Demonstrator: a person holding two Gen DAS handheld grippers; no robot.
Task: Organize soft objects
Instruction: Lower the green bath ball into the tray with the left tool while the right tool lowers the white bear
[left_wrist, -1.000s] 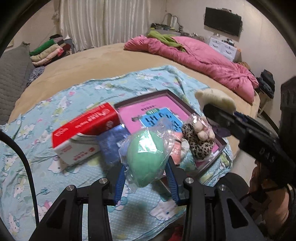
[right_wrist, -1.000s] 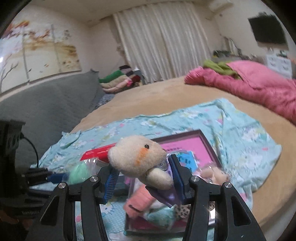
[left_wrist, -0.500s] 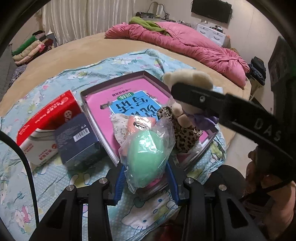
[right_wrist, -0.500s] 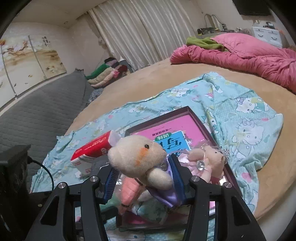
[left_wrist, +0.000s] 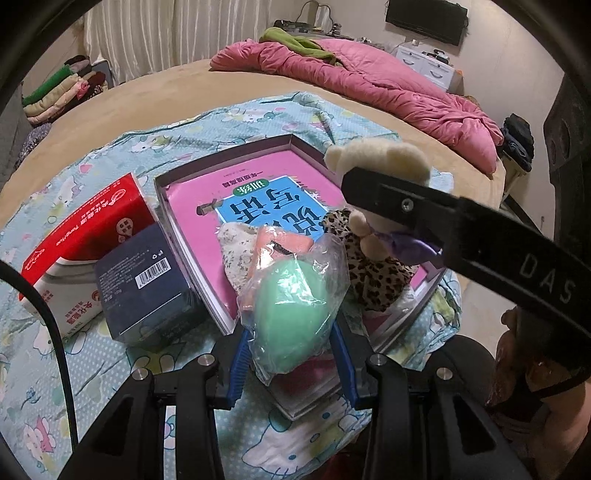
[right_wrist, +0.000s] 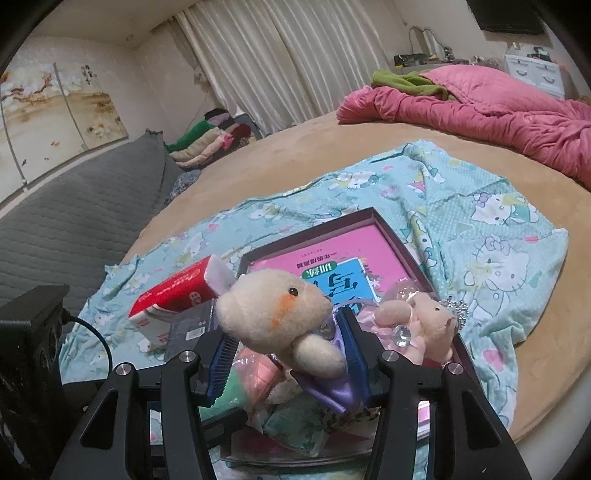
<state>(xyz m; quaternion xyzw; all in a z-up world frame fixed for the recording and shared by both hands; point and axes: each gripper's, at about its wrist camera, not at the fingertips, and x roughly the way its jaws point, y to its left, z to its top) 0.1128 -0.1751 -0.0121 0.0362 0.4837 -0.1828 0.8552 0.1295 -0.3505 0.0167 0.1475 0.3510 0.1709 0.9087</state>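
Observation:
My left gripper is shut on a green soft ball in a clear plastic bag and holds it over the near end of a shallow dark-rimmed box lined with a pink book. My right gripper is shut on a cream plush bear with a purple ribbon, above the same box; it also shows in the left wrist view. In the box lie a leopard-print plush, a peach soft item, a floral cloth and a small pink bear.
A red tissue box and a dark blue carton stand left of the box on the Hello Kitty sheet. A pink duvet lies at the back. Folded clothes are stacked far left.
Both grippers have moved in over the box and lower. The green ball and the cream bear now hang closer above the toys in it.

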